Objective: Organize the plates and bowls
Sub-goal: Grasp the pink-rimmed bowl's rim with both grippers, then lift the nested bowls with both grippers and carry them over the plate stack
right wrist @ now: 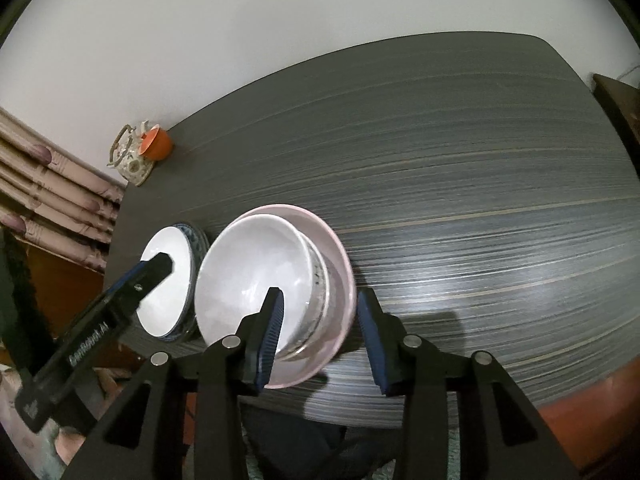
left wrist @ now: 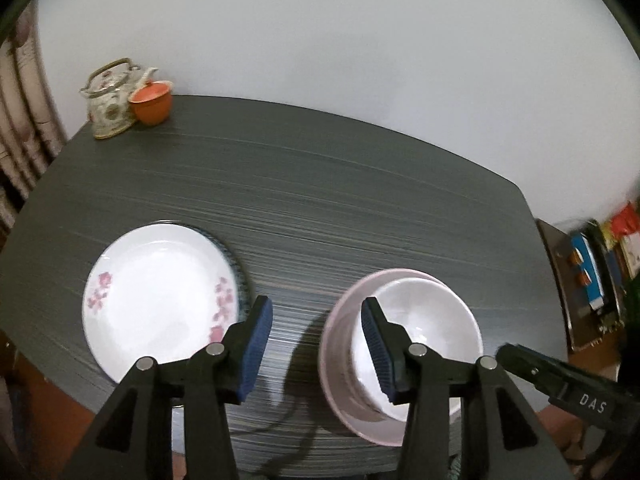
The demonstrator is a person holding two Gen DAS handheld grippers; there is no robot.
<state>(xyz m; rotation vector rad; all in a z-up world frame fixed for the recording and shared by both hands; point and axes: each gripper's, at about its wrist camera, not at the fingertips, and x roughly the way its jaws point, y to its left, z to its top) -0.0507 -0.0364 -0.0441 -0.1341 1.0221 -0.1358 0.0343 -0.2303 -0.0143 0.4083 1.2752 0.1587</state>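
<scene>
Plain white wall (left wrist: 320,40) stands behind my dark wood-grain table (left wrist: 320,200), and I work down from there by size. Most of the tabletop is bare. Near its front edge on the left sits a stack of plates: a white plate with pink flowers (left wrist: 160,296) on top of a blue-rimmed plate (left wrist: 236,264) that shows only as a sliver along one side. Just to the right of it, also by the front edge, is the stack of bowls: a white bowl (left wrist: 424,316) nested in a wider pink bowl (left wrist: 340,344). At the far left corner a patterned teapot (left wrist: 108,100) touches an orange cup (left wrist: 152,102), well apart from the dishes.

My left gripper (left wrist: 316,344) hovers over the bare strip between the two stacks, jaws partly open with nothing between them. My right gripper (right wrist: 320,328) hangs over the right rim of the bowl stack, its jaws partly open; one pad lies in front of the white bowl and the other outside the pink rim, and I see neither pressing, so I judge it holds nothing.

I judge the stacking step done: plates together, bowls together, both grippers free. Next I would back both grippers straight off without clipping the bowl rims, then check whether the white bowl, which looks slightly tilted, needs seating level.
</scene>
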